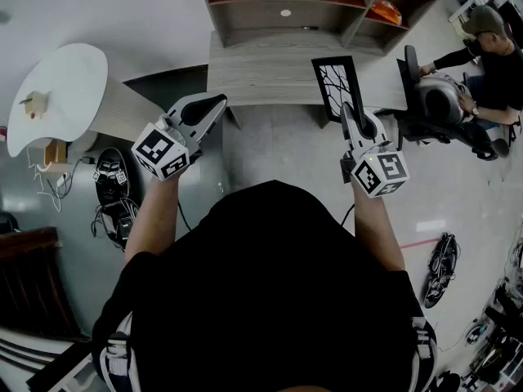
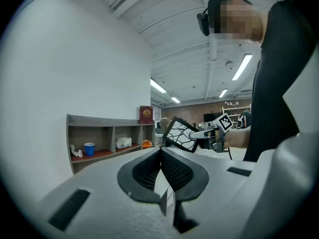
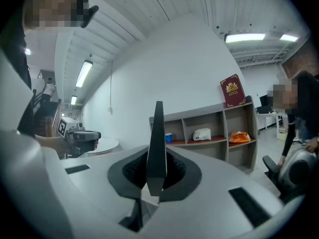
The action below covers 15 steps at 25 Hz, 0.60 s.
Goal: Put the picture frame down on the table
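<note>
Right now the right gripper is clamped on the picture frame, held by the table at upper centre. The left gripper is pinched together, empty. Best to lower the frame slowly until it rests before letting go.

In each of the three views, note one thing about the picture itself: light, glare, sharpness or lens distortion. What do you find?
Head view: even, soft light, the picture frame sharp, the scene's edges stretched by the wide lens. Left gripper view: dark round rim, ceiling lights blown out white. Right gripper view: same fisheye rim, the shelf leaning and bowed, a face hidden by mosaic.
</note>
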Each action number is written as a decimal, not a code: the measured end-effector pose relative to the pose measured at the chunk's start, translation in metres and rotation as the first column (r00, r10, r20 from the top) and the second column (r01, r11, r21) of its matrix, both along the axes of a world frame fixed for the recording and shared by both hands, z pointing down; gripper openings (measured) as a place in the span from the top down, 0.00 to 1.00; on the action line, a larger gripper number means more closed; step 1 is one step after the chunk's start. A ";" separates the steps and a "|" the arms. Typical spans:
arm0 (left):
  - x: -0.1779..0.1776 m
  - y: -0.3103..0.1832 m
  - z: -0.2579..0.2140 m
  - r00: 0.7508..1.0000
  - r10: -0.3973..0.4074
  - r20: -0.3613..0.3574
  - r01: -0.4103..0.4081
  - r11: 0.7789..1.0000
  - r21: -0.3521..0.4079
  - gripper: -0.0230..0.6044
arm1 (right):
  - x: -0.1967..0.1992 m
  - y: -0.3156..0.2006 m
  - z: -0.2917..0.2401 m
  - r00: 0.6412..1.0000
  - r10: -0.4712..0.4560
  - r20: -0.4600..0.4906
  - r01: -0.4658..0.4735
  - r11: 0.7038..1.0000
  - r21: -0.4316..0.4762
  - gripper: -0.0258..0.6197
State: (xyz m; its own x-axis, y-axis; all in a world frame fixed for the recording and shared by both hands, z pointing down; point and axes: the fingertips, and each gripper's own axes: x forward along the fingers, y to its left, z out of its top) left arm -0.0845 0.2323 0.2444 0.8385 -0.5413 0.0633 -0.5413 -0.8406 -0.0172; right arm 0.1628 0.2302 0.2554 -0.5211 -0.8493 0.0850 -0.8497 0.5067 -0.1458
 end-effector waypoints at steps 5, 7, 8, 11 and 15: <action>0.002 -0.001 0.004 1.000 0.009 0.015 -0.009 1.000 -0.003 0.93 | -0.002 -0.003 0.003 1.000 -0.002 0.000 0.002 1.000 -0.005 0.93; 0.005 0.002 0.008 1.000 0.013 0.019 -0.013 1.000 -0.010 0.93 | 0.000 0.000 0.004 1.000 0.001 -0.003 -0.001 1.000 -0.006 0.93; 0.005 0.004 0.009 1.000 0.015 0.020 -0.015 1.000 -0.014 0.93 | 0.000 0.001 0.004 1.000 0.002 -0.003 -0.002 1.000 -0.007 0.93; 0.007 0.005 0.011 1.000 0.015 0.026 -0.014 1.000 -0.017 0.93 | 0.003 0.001 0.006 1.000 0.001 0.003 -0.001 1.000 -0.008 0.93; 0.016 0.005 0.012 0.999 0.007 0.033 -0.006 1.000 -0.018 0.93 | 0.015 0.001 0.007 0.999 0.008 0.032 -0.007 1.000 -0.013 0.93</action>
